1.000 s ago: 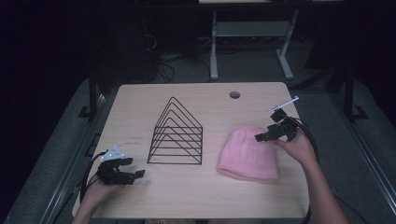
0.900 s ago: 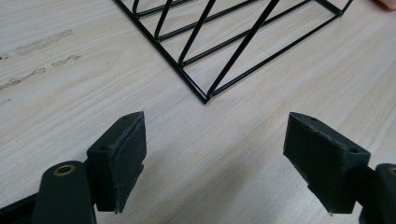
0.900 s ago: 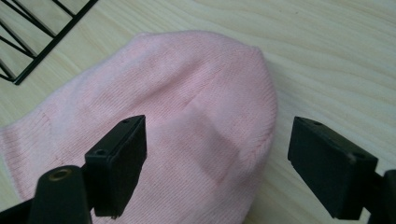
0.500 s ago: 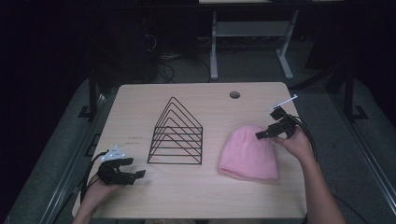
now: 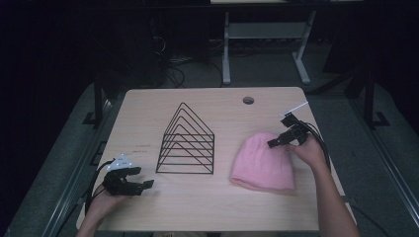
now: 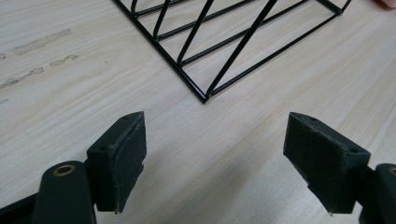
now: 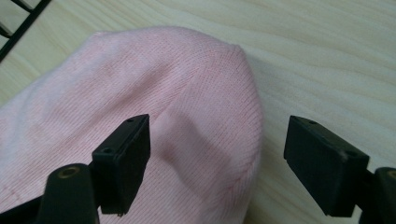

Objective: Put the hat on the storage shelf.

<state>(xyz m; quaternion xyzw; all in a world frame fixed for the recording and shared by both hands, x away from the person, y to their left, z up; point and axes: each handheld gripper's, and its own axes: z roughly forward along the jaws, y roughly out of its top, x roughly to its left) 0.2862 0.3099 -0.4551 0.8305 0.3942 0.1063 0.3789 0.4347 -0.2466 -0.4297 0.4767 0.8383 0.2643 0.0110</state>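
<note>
A pink knit beanie (image 5: 263, 163) lies flat on the right half of the wooden table (image 5: 207, 212). My right gripper (image 5: 274, 143) hovers open over its upper right edge; in the right gripper view the beanie (image 7: 140, 116) sits under the left jaw, with bare wood under the right one. A black wire rack (image 5: 186, 143) of triangular dividers stands at the table's middle. My left gripper (image 5: 146, 184) rests open near the front left corner, pointing right. In the left gripper view the rack's near corner (image 6: 205, 95) lies ahead of the wide-open jaws.
A round cable hole (image 5: 248, 100) sits near the table's far edge. Behind the table, a white desk frame (image 5: 262, 34) and cables stand on a dark floor. Bare wood lies between rack and beanie and along the front edge.
The right gripper has dropped slightly lower and closer over the beanie's top edge. The left gripper has stayed put.
</note>
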